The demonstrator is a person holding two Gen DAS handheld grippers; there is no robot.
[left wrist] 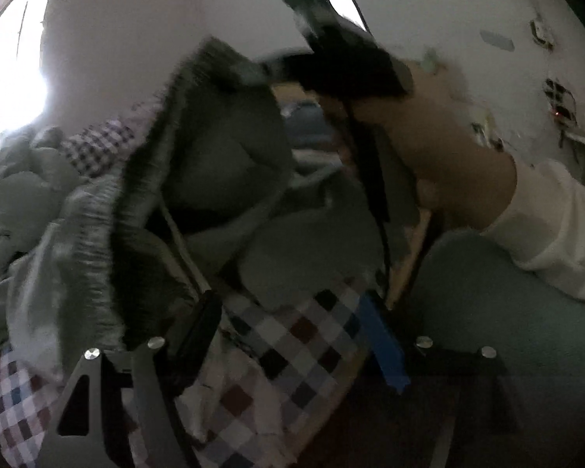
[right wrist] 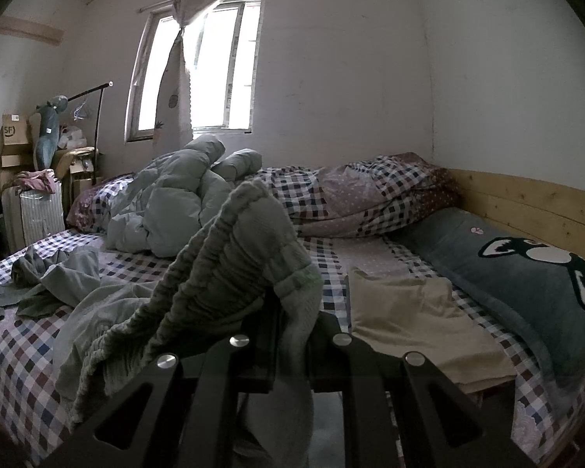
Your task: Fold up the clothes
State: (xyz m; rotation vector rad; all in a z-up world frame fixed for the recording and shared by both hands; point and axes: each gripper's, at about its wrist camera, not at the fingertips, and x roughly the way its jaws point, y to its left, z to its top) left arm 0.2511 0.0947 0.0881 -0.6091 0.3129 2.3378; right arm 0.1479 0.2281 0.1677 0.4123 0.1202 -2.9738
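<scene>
Right gripper: jaws narrow, clamped on grey-green ribbed-hem knit garment, held raised above checked bedsheet near edge so fabric hangs free. Left gripper: jaws wide, empty, below garment, likely seeking second hold.

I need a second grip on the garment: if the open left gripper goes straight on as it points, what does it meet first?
Probably the grey-green ribbed knit garment hanging from the right gripper. It fills the line ahead of the left gripper, above the checked bed sheet. The picture is blurred, so depth is uncertain.
</scene>
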